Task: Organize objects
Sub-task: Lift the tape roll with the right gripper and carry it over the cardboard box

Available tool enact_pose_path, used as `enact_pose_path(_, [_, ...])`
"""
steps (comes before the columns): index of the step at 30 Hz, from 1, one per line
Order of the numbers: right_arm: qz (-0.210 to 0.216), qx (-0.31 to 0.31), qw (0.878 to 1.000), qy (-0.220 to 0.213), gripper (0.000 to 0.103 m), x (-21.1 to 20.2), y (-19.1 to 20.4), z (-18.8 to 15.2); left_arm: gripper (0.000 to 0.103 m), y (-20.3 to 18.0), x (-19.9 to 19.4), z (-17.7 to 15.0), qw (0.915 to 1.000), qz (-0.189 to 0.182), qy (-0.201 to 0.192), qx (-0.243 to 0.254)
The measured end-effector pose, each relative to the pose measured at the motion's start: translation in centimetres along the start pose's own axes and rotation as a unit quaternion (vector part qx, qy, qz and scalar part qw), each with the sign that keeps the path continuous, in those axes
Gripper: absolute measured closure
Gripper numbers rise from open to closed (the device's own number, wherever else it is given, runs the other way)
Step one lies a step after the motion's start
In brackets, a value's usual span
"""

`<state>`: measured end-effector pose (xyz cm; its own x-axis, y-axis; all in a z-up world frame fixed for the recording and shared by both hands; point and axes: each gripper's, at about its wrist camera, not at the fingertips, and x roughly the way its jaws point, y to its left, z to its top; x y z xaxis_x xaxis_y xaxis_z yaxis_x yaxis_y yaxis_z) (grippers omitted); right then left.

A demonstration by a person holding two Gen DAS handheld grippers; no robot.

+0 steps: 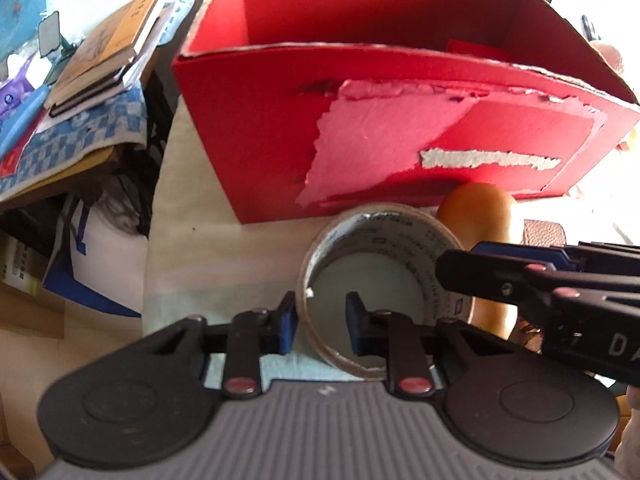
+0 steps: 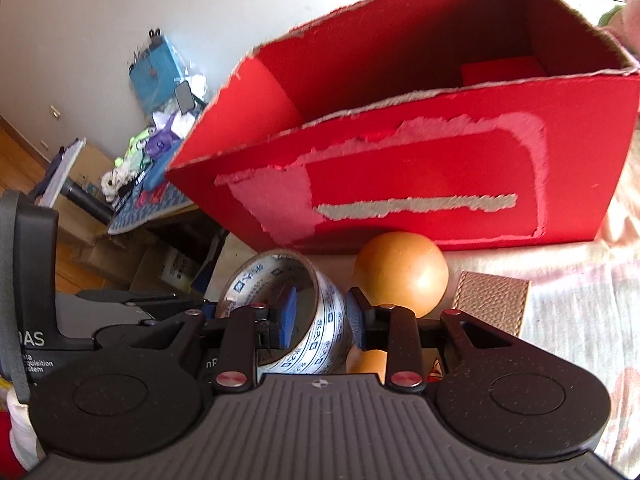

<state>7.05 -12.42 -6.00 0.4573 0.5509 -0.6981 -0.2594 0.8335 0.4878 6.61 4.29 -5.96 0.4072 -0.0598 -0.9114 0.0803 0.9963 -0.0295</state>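
A roll of printed tape [image 1: 434,264] stands on edge in front of a torn red cardboard box [image 1: 260,132]. My left gripper [image 1: 320,320] has one finger outside and one inside the roll's left wall and is shut on it. My right gripper [image 2: 322,314] straddles the roll's right wall [image 2: 320,320], one finger inside and one outside, shut on it; it also shows in the left wrist view [image 1: 500,276]. A brown wooden gourd-shaped object [image 2: 400,272] sits just right of the roll. The red box [image 2: 440,184] is open-topped.
A tan leather case [image 2: 492,304] lies right of the wooden object. Left of the box a side table holds books [image 1: 108,48] on a blue checkered cloth [image 1: 80,136]. Bags and cartons sit on the floor below [image 1: 80,248]. The surface is a pale cloth [image 2: 580,320].
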Motion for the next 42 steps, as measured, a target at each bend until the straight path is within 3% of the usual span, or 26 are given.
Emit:
enact_pose_path(4, [-0.004,0.006,1.0,0.017,0.073,0.8,-0.3,0.2,0.088,0.3,-0.1,0.0,1.0,-0.002,0.0,-0.006])
enact_pose_path(8, [0.005,0.016,0.999,0.028,0.082,1.2,-0.8,0.2,0.09,0.5,-0.2,0.0,1.0,-0.004,-0.001,-0.009])
enact_pose_path(21, [0.03,-0.032,0.999,0.013,0.083,-0.2,-0.2,1.2,0.09,0.2,-2.9,0.2,0.9996,0.0,-0.028,0.0])
enact_pose_path(29, [0.081,-0.114,0.99,-0.028,0.083,-2.2,1.2,2.0,0.089,0.4,-7.9,-0.1,0.9959,0.019,-0.088,-0.008])
enact_pose_path(36, [0.141,-0.09,0.984,-0.064,0.083,-3.8,1.5,4.2,0.089,0.0,-12.7,1.5,0.9855,0.041,-0.164,0.002])
enact_pose_path(42, [0.141,-0.092,0.979,-0.112,0.083,-5.4,1.4,5.7,0.089,-0.5,-14.4,4.2,0.9751,0.026,-0.22,0.006])
